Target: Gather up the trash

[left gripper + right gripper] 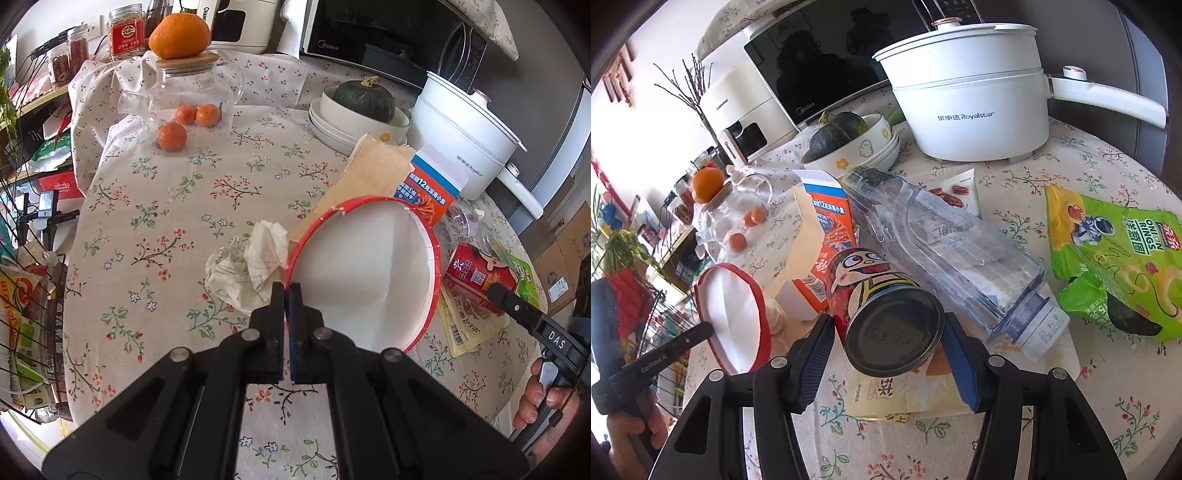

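Observation:
My left gripper is shut on the near rim of a red paper bowl and holds it tipped on edge; the bowl also shows in the right wrist view. Crumpled tissue lies just left of the bowl. My right gripper is open, its fingers on either side of a red cartoon can lying on its side; the can also shows in the left wrist view. A clear plastic bottle, an orange carton, a green onion-rings bag and a yellow wrapper lie around the can.
A white electric pot, a stack of bowls holding a squash, a microwave, a glass teapot with an orange on its lid and several small oranges stand at the table's back. A wire rack is at the left edge.

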Available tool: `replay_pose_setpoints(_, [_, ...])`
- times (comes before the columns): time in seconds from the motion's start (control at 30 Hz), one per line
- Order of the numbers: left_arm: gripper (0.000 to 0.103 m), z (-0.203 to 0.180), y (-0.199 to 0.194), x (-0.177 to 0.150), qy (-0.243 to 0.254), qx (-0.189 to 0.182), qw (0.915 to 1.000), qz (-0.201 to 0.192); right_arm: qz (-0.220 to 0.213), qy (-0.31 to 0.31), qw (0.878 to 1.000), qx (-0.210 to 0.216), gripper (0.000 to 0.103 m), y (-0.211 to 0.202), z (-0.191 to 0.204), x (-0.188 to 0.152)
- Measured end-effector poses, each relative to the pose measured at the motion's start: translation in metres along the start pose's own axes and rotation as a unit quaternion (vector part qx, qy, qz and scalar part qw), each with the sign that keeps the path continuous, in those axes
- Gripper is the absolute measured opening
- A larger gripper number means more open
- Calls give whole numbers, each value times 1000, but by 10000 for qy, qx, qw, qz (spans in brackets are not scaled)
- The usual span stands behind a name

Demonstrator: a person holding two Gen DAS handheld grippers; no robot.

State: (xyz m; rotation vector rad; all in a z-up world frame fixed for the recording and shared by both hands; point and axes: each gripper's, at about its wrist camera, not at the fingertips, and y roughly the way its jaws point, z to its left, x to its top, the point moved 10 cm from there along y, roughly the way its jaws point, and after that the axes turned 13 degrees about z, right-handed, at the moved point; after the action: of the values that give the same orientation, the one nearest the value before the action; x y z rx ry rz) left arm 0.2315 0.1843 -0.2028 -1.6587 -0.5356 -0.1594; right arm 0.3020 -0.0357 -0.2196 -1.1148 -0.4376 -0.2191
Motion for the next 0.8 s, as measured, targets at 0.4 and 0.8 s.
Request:
replay_pose_setpoints(0.4, [2, -2, -15, 0, -13, -20, 9999, -140, -170, -117, 9998, -2, 58, -27, 11, 0])
replay_pose_setpoints(0.8, [2, -19, -24, 0, 11, -111, 9997, -201, -366, -93, 9993, -3, 58, -56, 8, 3])
